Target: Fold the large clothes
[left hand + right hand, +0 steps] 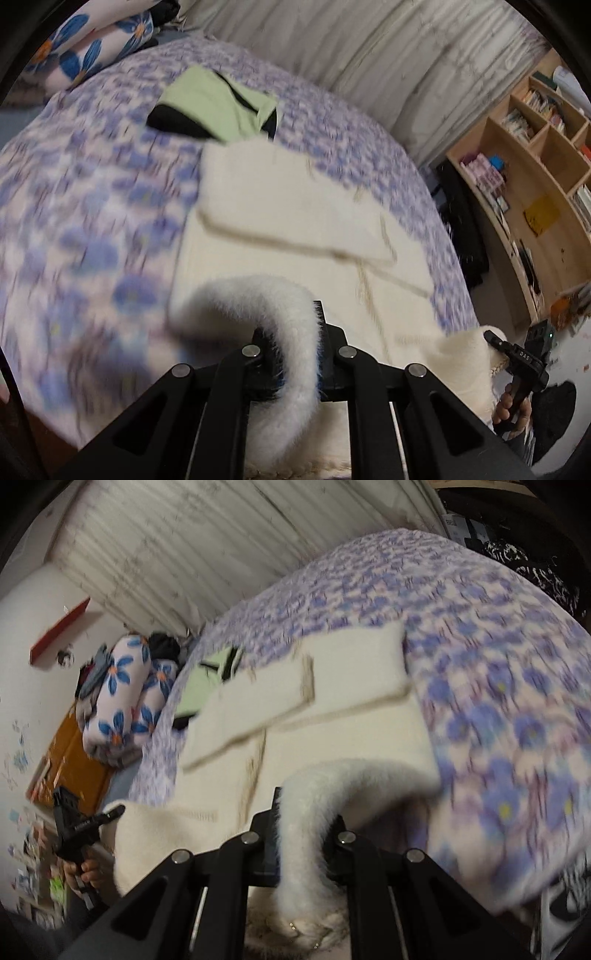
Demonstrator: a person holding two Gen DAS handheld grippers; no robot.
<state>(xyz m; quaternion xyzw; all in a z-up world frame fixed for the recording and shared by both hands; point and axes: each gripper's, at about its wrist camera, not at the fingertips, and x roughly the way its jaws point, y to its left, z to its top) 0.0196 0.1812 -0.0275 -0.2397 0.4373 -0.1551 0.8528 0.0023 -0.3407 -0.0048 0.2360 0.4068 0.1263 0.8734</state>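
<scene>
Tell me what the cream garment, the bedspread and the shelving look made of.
Cream garment: looks like fuzzy knit, maybe wool or acrylic; fluffy nap at the hem pinched in the left tongs and the right tongs.
Bedspread: soft printed fabric, matte, blue flowers.
Shelving: pale wood or laminate, smooth.

Soft, even indoor light, no glare or hard shadows, strong fisheye bending with black vignette at the corners, heavy motion blur smearing the floral bedspread (92, 229), bookshelf (535, 192) comparatively sharp
</scene>
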